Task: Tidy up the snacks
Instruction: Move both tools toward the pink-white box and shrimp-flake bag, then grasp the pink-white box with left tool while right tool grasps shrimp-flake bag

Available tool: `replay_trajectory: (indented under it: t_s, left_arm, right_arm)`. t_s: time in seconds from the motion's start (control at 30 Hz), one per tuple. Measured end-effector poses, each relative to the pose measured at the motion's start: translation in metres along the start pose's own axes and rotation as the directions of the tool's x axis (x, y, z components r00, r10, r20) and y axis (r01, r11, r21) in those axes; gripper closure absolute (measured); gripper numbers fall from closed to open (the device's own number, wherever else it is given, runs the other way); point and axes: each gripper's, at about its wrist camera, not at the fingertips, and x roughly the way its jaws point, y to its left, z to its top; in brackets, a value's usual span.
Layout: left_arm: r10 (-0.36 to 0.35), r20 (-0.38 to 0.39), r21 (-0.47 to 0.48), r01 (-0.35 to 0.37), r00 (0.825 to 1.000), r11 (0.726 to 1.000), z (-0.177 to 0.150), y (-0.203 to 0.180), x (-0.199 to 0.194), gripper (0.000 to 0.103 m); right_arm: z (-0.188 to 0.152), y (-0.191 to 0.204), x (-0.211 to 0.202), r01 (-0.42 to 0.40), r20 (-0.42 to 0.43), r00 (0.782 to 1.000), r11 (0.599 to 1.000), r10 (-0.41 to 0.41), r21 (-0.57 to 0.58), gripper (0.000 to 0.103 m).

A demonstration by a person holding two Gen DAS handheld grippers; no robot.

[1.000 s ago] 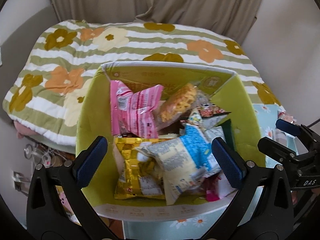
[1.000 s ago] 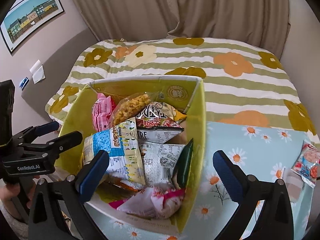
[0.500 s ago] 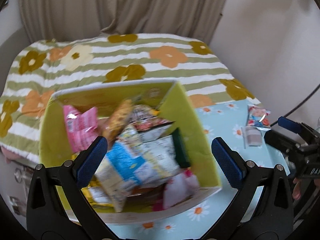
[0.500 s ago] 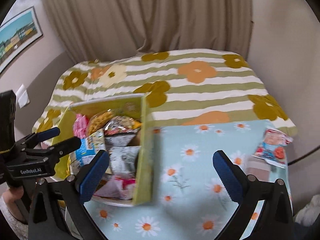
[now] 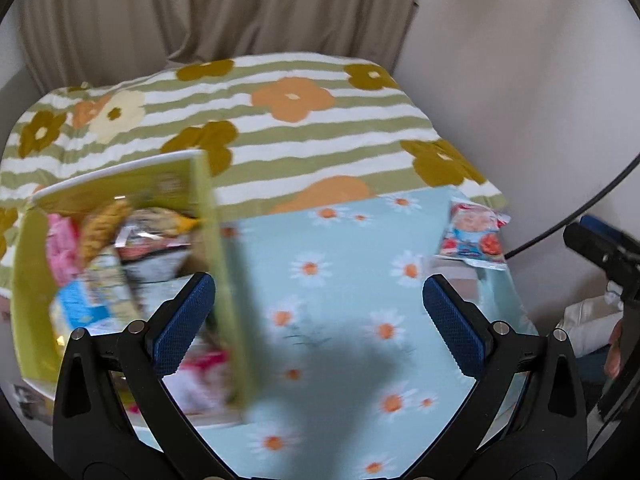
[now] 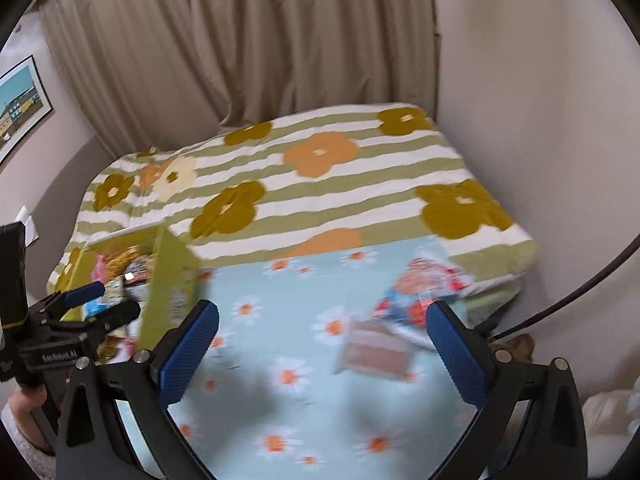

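Right wrist view: both grippers' jaws gape wide, empty; right gripper [image 6: 322,350] hovers above two snack packets [image 6: 416,300] at the worktop's [image 6: 280,412] far right corner.

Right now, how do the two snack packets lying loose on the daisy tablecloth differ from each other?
The red and blue snack packet has a bright printed wrapper, while the brown snack packet looks plain with a clear wrapper. The red and blue one lies nearer the striped blanket; the brown one lies nearer the right gripper. They overlap at one edge. Both lie flat on the daisy tablecloth, outside the green box.
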Motion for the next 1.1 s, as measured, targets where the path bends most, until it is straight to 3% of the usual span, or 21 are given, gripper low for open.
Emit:
replay_trajectory:
  t_s: [0.1, 0.23, 0.4, 0.63, 0.8, 0.93, 1.1]
  left_arm:
    - [-0.014, -0.031, 0.015, 0.014, 0.999, 1.000, 0.000, -0.047, 0.025, 0.000]
    - [-0.050, -0.096, 0.033, 0.053, 0.994, 0.998, -0.008, -0.102, 0.067, 0.000]
    - [-0.085, -0.235, 0.014, 0.091, 0.968, 0.996, -0.030, -0.151, 0.136, 0.000]
    - [-0.059, -0.295, 0.010, 0.065, 0.954, 0.998, -0.048, -0.179, 0.193, 0.000]
    - [0.040, -0.291, 0.069, -0.021, 0.956, 0.997, -0.050, -0.191, 0.220, 0.000]
    - [0.018, -0.307, 0.040, -0.006, 0.951, 0.999, -0.050, -0.187, 0.232, 0.000]
    - [0.040, -0.277, 0.074, -0.020, 0.960, 0.997, -0.051, -0.191, 0.233, 0.000]
  right_arm:
    - [0.005, -0.030, 0.001, 0.015, 0.018, 1.000, 1.000, -0.014, -0.026, 0.000]
    - [0.011, -0.071, 0.025, -0.031, -0.030, 0.999, 1.000, 0.031, 0.003, 0.000]
    - [0.003, -0.106, 0.068, -0.079, -0.092, 0.992, 0.996, 0.082, 0.035, 0.000]
    - [-0.017, -0.129, 0.115, -0.124, -0.146, 0.979, 0.986, 0.139, 0.108, 0.000]
    - [-0.023, -0.139, 0.132, -0.139, -0.167, 0.973, 0.981, 0.160, 0.133, 0.000]
    - [-0.024, -0.141, 0.140, -0.156, -0.163, 0.971, 0.981, 0.174, 0.117, 0.000]
    - [-0.024, -0.150, 0.151, -0.174, -0.153, 0.969, 0.977, 0.192, 0.126, 0.000]
